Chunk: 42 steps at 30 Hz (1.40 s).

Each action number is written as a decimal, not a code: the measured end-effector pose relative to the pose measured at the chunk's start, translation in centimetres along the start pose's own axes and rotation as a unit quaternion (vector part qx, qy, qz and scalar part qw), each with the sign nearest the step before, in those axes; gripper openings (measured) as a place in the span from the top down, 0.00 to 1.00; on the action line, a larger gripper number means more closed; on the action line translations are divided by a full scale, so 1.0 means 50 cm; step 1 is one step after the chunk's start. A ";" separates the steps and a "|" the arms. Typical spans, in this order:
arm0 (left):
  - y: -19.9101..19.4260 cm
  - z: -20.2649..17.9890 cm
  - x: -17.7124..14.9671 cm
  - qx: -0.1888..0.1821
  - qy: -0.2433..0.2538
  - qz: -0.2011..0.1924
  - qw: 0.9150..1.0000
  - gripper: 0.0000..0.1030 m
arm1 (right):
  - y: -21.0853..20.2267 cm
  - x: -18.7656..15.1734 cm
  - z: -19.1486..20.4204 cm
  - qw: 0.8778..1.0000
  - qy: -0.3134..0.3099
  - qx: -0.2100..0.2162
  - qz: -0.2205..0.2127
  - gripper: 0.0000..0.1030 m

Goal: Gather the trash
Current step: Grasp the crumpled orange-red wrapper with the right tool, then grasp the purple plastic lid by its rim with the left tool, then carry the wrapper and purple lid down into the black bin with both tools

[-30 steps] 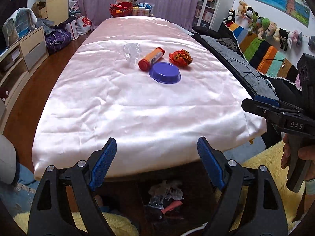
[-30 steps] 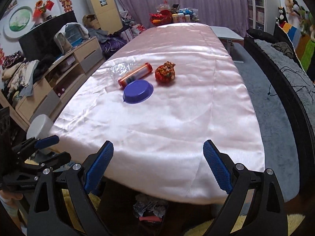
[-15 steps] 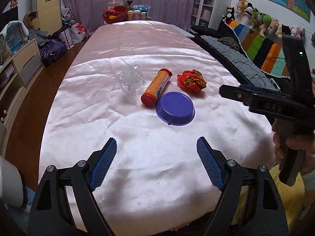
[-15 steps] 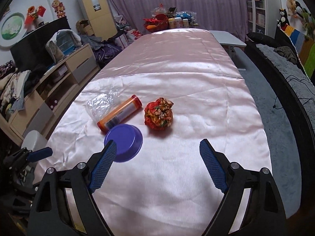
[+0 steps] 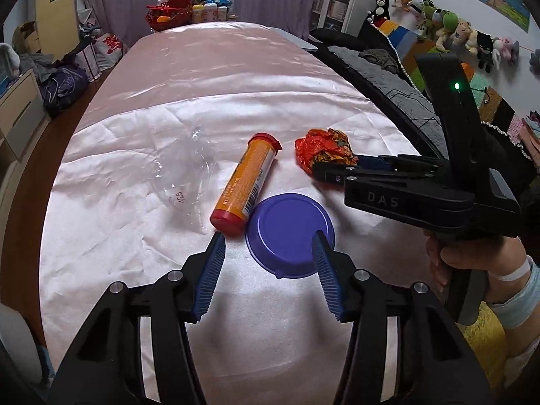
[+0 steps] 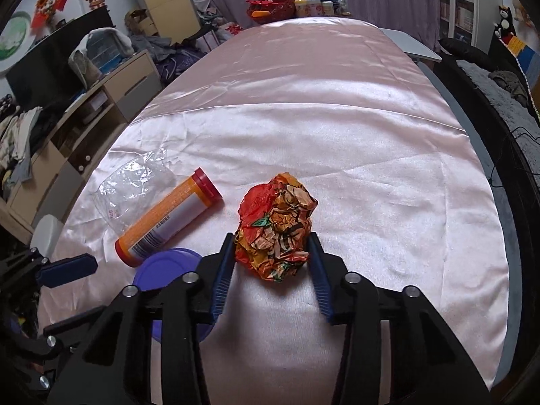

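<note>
A crumpled orange-and-red wrapper (image 6: 276,222) lies on the pink satin tablecloth (image 6: 337,135). My right gripper (image 6: 271,236) is closing and its blue pads touch both sides of the wrapper. From the left wrist view that gripper (image 5: 317,168) reaches in from the right to the wrapper (image 5: 324,150). A purple round lid (image 5: 287,233) sits between the fingers of my left gripper (image 5: 268,236), whose jaws are closing; the pads are not pressing on it. An orange tube with red caps (image 5: 246,182) and a clear plastic bag (image 5: 182,175) lie just beyond.
A red basket and bottles (image 5: 175,17) stand at the table's far end. A dark sofa with blankets (image 5: 388,74) runs along the right side. Low cabinets with clutter (image 6: 101,101) line the left. A person's hand (image 5: 472,260) holds the right gripper.
Both grippers moved forward over the table to the trash. The right jaws narrowed around the crumpled wrapper. The left jaws narrowed about the purple lid.
</note>
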<state>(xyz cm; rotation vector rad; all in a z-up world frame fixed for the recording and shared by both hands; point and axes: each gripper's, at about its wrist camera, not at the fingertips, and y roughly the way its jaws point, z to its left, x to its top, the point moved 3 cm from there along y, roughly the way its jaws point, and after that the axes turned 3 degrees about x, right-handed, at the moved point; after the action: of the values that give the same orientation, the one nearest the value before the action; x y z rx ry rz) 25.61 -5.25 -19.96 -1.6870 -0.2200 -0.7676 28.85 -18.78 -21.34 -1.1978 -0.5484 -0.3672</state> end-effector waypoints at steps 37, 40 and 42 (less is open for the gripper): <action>0.088 -0.078 0.006 0.036 0.038 0.014 0.999 0.33 | -0.115 -0.007 -0.072 0.999 0.010 -0.007 -0.041 0.62; 0.065 -0.081 -0.017 0.032 0.034 0.016 0.999 0.33 | -0.130 -0.022 -0.062 0.999 0.005 -0.006 -0.039 0.62; 0.044 -0.078 -0.035 0.028 0.027 0.016 0.999 0.33 | -0.141 -0.034 -0.052 0.999 0.001 -0.005 -0.038 0.62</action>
<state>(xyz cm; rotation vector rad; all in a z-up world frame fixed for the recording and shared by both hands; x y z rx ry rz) 24.00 -9.04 -22.45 -1.6120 -0.1748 -0.7743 24.17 -23.58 -17.55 -1.1879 -0.5914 -0.4357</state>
